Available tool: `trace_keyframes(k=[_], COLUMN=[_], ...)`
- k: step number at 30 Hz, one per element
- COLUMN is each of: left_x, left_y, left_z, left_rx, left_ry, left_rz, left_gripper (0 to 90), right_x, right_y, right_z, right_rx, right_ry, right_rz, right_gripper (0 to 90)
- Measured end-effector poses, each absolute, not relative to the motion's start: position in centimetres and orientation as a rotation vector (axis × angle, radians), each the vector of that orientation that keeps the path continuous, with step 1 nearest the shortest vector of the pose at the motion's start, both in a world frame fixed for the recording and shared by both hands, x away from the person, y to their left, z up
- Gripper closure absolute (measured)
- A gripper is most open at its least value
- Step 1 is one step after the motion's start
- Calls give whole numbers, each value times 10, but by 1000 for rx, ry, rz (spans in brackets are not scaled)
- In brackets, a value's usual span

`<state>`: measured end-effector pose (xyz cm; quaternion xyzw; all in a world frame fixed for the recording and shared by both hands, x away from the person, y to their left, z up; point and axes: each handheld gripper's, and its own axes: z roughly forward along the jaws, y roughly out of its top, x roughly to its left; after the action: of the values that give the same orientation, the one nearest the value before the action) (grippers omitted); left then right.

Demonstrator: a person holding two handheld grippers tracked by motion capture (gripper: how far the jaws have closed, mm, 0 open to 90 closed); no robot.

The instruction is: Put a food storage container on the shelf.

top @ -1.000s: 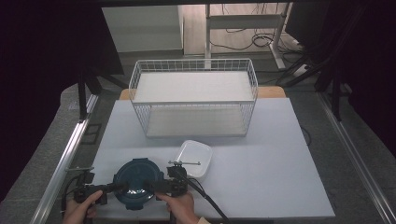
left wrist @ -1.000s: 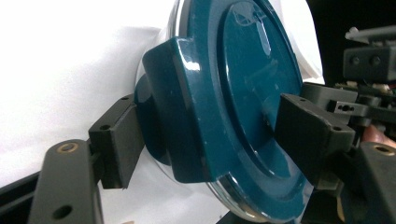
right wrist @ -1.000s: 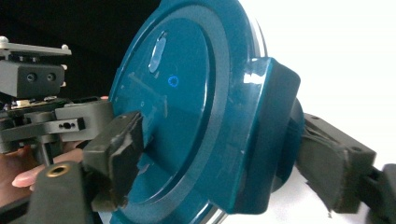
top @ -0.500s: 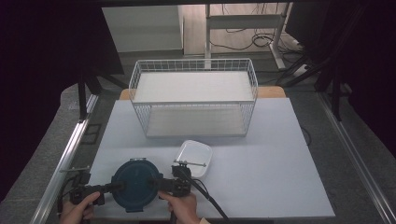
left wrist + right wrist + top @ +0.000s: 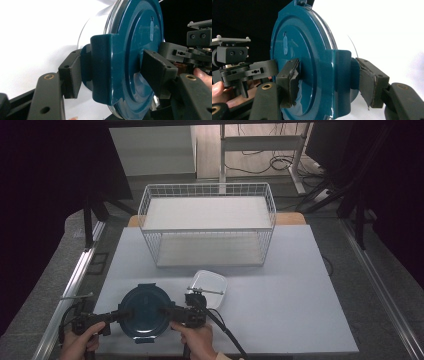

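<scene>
High view, left gripper (image 5: 121, 314) and right gripper (image 5: 167, 312) each pinching opposite clasps of the round blue-lidded container (image 5: 144, 312) after closing, white dish (image 5: 212, 285) beside, wire basket (image 5: 207, 222) behind on counter (image 5: 280, 295)

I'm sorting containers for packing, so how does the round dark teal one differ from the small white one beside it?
The teal container is round and larger; the white container is squarish and smaller. The teal container wears a clip-on lid; the white container lies open. The left gripper and right gripper clamp the teal container; the white container sits untouched on the table.
</scene>
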<state>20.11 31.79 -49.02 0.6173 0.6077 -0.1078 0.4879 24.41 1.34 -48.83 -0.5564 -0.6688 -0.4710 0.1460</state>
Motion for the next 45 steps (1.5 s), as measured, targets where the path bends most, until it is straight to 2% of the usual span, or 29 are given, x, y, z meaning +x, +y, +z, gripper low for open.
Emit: trace_keyframes(k=[14, 45], left_x=[228, 291], left_y=[284, 221], left_z=[-447, -392], left_rx=[1529, 1624], left_ry=[1390, 1291], left_rz=[-213, -232], left_gripper=[370, 369], right_x=[264, 307], right_y=[-22, -87], right_z=[-441, -386], right_rx=[-1571, -1565], right_ry=[-1972, -2028], right_rz=[-1452, -1509], right_gripper=[391, 392])
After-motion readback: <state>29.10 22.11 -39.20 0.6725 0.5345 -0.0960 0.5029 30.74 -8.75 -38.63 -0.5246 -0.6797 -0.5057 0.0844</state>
